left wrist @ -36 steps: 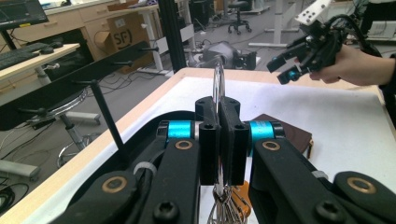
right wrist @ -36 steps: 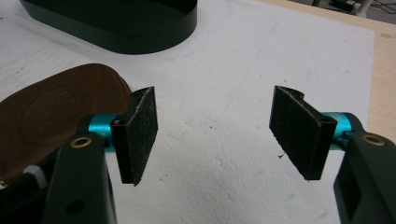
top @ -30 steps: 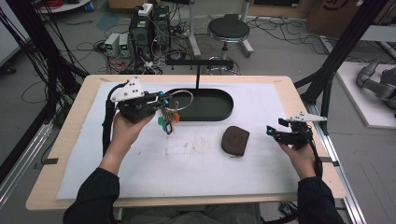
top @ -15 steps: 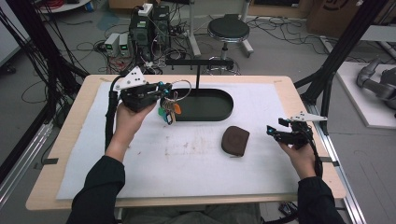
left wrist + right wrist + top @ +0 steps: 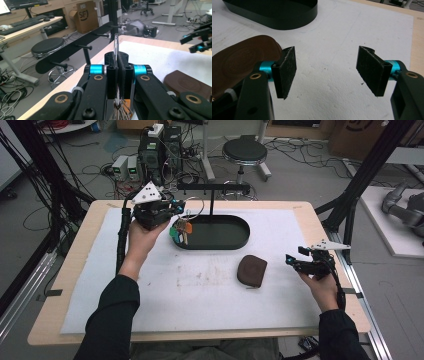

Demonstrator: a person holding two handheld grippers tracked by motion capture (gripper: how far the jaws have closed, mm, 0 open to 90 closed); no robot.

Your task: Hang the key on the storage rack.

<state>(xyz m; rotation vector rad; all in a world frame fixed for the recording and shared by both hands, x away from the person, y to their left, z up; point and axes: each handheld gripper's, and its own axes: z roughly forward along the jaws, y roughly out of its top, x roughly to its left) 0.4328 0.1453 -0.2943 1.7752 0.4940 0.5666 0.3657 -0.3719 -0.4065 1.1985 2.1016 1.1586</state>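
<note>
The left gripper [image 5: 117, 62] is clamping a metal key ring [image 5: 116, 46] between its closed jaws, with the bunch of keys [image 5: 180, 231] dangling below it, just above the near end of the black tray [image 5: 235, 242]. The right gripper [image 5: 325, 70] is resting wide open, the brown pouch [image 5: 242, 58] just beside its jaw.

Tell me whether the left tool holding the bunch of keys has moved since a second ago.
Yes. The left tool, shut on the key ring, has moved away from the person, toward the black hook rack behind the dark oval tray.
</note>
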